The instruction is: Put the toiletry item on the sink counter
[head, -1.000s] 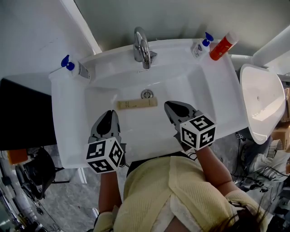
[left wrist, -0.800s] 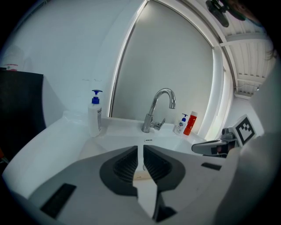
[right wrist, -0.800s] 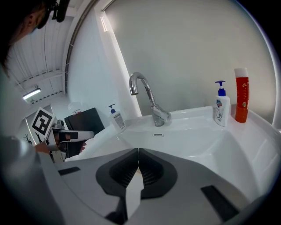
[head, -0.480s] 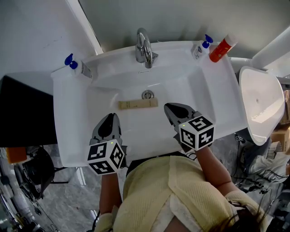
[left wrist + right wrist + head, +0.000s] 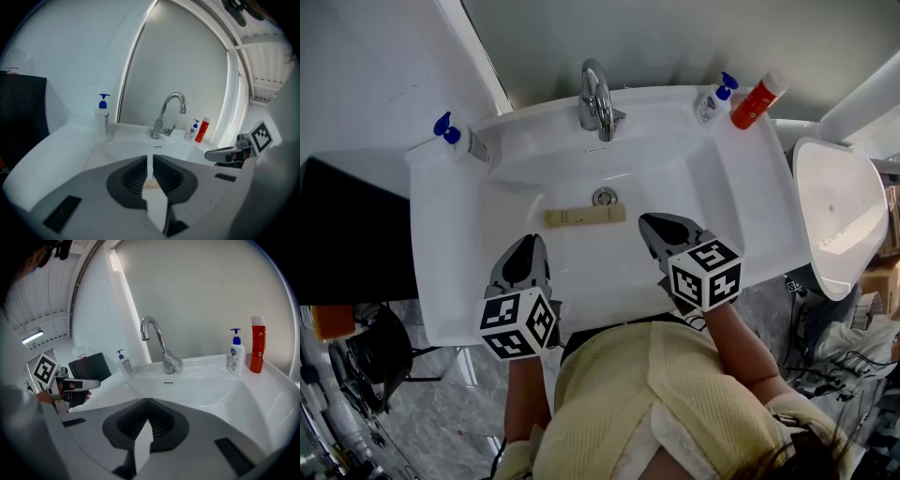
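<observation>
**Item.** We find the toiletry item (image 5: 584,217), a flat tan piece, lying in the basin (image 5: 675,173). It is ahead of both claws and between them, just beside the drain (image 5: 603,195). It is not on the table (image 5: 441,234), so we judge the transfer not yet begun.

**Claws.** The left claw (image 5: 528,242) is clenched, with nothing between its jaws. The right claw (image 5: 649,223) is likewise clenched and empty. Both hover over the near part of the basin, angled down toward the item and apart from it. We read this as a ready stance; either claw must open before it can grasp.

**Table.** A pump bottle (image 5: 455,139) stands ahead and outward of the left claw. A small pump bottle (image 5: 711,98) and a red bottle (image 5: 757,98) stand well ahead of the right claw. The rim outward of either claw appears suitable for placement.
</observation>
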Demonstrator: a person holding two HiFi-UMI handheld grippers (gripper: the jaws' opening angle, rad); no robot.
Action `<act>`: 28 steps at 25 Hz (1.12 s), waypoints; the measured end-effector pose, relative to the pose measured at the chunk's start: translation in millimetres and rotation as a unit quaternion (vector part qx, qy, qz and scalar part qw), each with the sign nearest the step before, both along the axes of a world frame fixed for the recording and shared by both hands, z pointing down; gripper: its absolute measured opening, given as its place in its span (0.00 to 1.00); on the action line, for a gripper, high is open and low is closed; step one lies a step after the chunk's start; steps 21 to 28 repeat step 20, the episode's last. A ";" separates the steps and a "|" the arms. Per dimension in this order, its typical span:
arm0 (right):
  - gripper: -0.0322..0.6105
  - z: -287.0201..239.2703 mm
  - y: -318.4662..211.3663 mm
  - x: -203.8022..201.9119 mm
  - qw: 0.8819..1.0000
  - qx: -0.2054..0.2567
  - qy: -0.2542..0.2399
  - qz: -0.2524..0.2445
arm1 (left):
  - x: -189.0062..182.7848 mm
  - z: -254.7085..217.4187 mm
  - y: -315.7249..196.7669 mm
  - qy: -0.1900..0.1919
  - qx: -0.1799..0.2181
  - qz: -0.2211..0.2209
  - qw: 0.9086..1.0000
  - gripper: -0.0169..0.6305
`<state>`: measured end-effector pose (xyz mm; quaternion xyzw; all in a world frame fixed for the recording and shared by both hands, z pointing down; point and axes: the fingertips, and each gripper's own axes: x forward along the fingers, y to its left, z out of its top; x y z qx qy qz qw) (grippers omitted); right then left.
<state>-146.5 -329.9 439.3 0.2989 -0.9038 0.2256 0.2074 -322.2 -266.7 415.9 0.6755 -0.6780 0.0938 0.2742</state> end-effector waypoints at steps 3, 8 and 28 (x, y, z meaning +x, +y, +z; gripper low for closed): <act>0.09 -0.9 -0.2 -1.4 1.000 0.000 -0.001 -0.002 | 0.3 0.4 -0.5 0.000 -0.001 0.002 1.000 0.14; 0.09 -1.1 -0.3 -2.8 1.000 0.000 0.000 -0.007 | 1.4 2.7 -1.3 0.003 -0.005 0.005 1.000 0.14; 0.09 1.8 -1.9 -5.4 1.000 -0.006 0.004 -0.017 | 5.6 5.5 -1.9 0.007 -0.013 0.014 1.000 0.14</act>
